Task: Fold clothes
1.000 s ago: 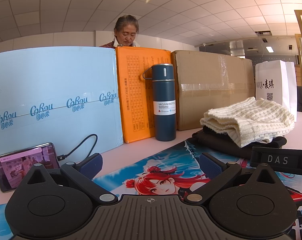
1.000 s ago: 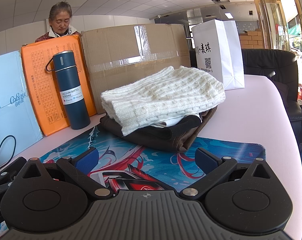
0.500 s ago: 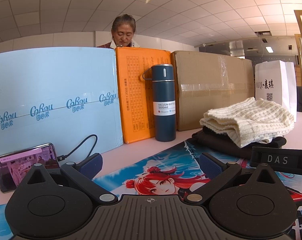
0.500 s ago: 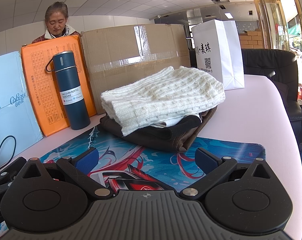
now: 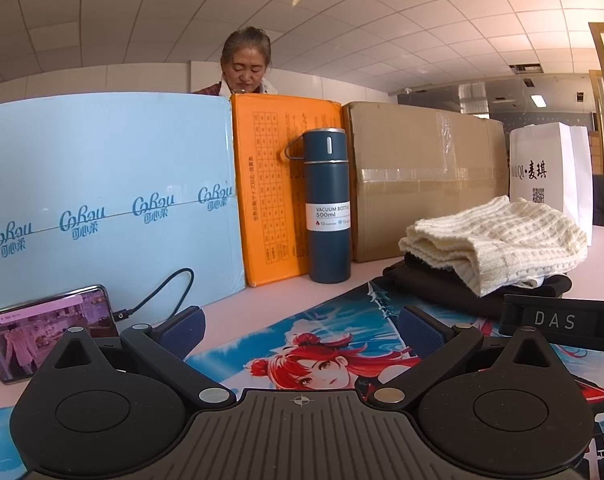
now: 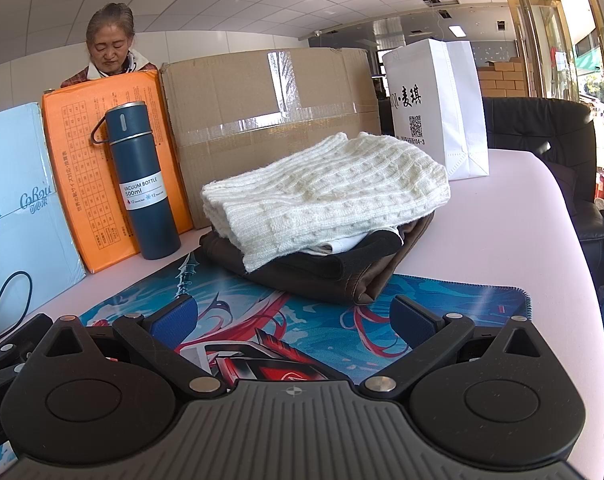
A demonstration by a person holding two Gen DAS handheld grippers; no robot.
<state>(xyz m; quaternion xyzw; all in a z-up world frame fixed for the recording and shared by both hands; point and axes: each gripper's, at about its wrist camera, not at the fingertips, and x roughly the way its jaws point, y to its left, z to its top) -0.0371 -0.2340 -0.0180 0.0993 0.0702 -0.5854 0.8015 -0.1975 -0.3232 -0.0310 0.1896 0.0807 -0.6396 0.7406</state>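
Observation:
A folded cream knit sweater [image 6: 325,188] lies on top of a stack of folded dark brown and black clothes [image 6: 333,268], at the far edge of a printed anime mat [image 6: 321,320]. The same stack shows in the left wrist view, with the cream sweater [image 5: 497,244] at the right. My right gripper [image 6: 294,320] rests low over the mat just short of the stack, open with nothing between its blue pads. My left gripper [image 5: 300,326] sits open over the mat's left part, empty. The right gripper's black body [image 5: 557,320] shows at the right of the left wrist view.
Behind the mat stand a light blue box [image 5: 102,200], an orange box [image 5: 274,184], a dark blue vacuum bottle [image 5: 327,208], a taped cardboard box [image 5: 425,176] and a white paper bag [image 5: 549,176]. A phone [image 5: 50,332] with a cable leans at the left. A person [image 5: 246,64] stands behind the boxes. A black chair [image 6: 541,128] is at the right.
Both grippers and the clothes have stayed put. Only the person behind the boxes has shifted slightly.

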